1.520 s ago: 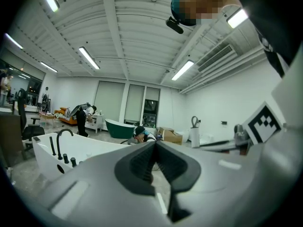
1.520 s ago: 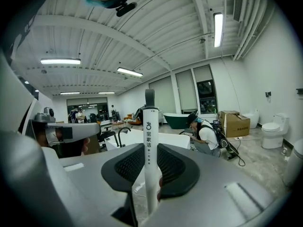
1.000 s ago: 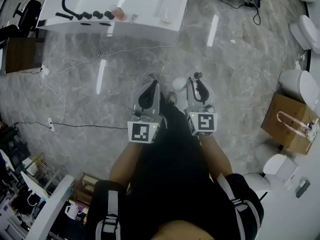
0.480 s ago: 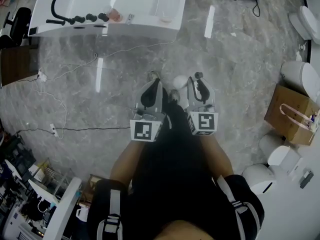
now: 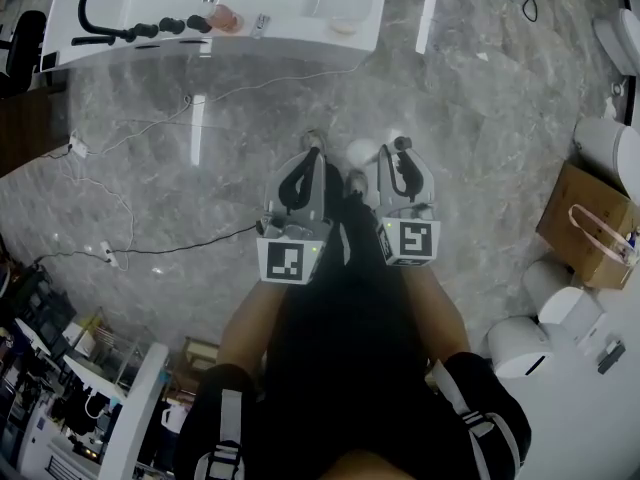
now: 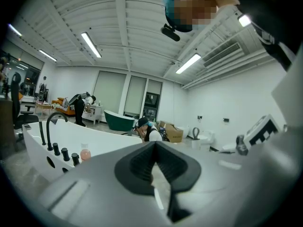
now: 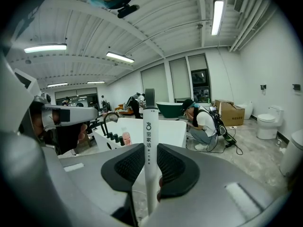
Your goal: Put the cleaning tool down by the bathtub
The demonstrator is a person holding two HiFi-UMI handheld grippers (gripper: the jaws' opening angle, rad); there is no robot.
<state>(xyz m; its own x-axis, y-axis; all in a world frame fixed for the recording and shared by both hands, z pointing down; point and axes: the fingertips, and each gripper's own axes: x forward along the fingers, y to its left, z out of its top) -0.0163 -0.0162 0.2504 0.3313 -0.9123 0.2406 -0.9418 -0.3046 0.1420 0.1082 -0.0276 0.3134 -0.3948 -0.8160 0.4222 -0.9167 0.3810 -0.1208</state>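
White cleaning tool: one, clamped in right gripper | left gripper: jaws together, empty | white bathtub: one, ahead

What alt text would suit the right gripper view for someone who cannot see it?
The right hand-held gripper clamps the slim white upright handle of a cleaning tool between its dark ribbed pads. Beyond stands a white bathtub, with a person crouching on the grey floor beside it.

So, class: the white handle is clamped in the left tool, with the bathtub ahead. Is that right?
No. The white handle is clamped in the right tool, not the left, as the right gripper view shows; the bathtub is ahead.
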